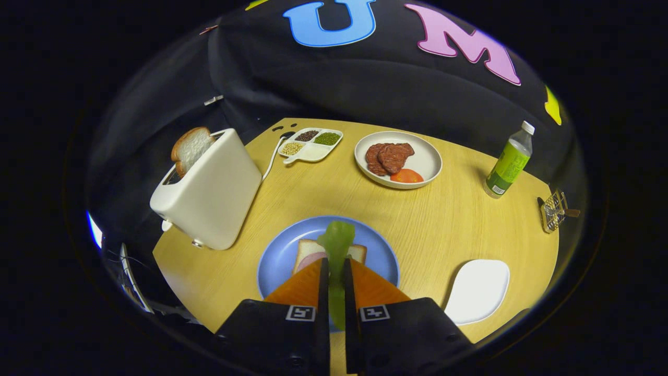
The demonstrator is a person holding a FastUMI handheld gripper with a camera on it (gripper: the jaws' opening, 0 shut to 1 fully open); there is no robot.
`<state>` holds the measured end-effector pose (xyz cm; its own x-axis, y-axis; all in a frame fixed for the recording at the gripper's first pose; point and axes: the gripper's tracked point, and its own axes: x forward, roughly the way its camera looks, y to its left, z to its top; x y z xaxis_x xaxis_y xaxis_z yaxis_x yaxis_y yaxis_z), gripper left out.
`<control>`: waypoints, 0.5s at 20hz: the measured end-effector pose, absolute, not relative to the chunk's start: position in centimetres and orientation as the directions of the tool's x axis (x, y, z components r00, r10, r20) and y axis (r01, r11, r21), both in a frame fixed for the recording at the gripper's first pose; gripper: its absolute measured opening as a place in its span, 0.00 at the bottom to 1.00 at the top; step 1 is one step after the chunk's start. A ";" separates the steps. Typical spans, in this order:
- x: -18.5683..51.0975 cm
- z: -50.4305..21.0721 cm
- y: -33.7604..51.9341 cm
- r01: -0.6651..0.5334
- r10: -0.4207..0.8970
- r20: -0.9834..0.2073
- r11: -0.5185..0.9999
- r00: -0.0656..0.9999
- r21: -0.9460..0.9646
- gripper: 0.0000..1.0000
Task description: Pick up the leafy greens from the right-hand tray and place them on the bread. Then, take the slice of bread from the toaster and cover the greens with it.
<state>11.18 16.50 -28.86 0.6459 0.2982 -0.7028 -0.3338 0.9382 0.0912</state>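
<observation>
Both tongs [335, 271] fingers pinching leafy greens [336, 245], above bread [309, 251]

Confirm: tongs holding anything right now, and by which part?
Yes. The tongs are shut on the leafy greens, pinching their lower stalk end; the leafy top sticks out ahead, over the bread.

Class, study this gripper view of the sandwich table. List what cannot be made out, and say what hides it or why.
- Bread on the blue plate: its near half lies behind the fingers.
- Leafy greens: clamped in the gripper; whether they touch the bread is unclear.
- Toaster slice: lower part sits inside the slot.
- Divided dish: contents too small to identify.
- Wire object at the table's edge: small and distorted.
</observation>
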 end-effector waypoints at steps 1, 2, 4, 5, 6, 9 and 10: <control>11.2 -29.2 16.9 -0.333 0.295 -0.707 0.939 0.642 0.089 0.18; 11.2 -29.4 17.2 -0.329 0.289 -0.713 0.940 0.639 0.086 0.25; 11.5 -29.8 17.4 -0.321 0.277 -0.719 0.944 0.637 0.079 0.38; 11.7 -30.0 17.4 -0.319 0.270 -0.722 0.945 0.638 0.072 0.40; 11.7 -30.1 17.4 -0.318 0.265 -0.724 0.946 0.637 0.066 0.48; 11.7 -30.4 17.8 -0.321 0.269 -0.731 0.944 0.627 0.072 0.46; 11.7 -30.4 17.8 -0.324 0.266 -0.729 0.944 0.630 0.064 0.51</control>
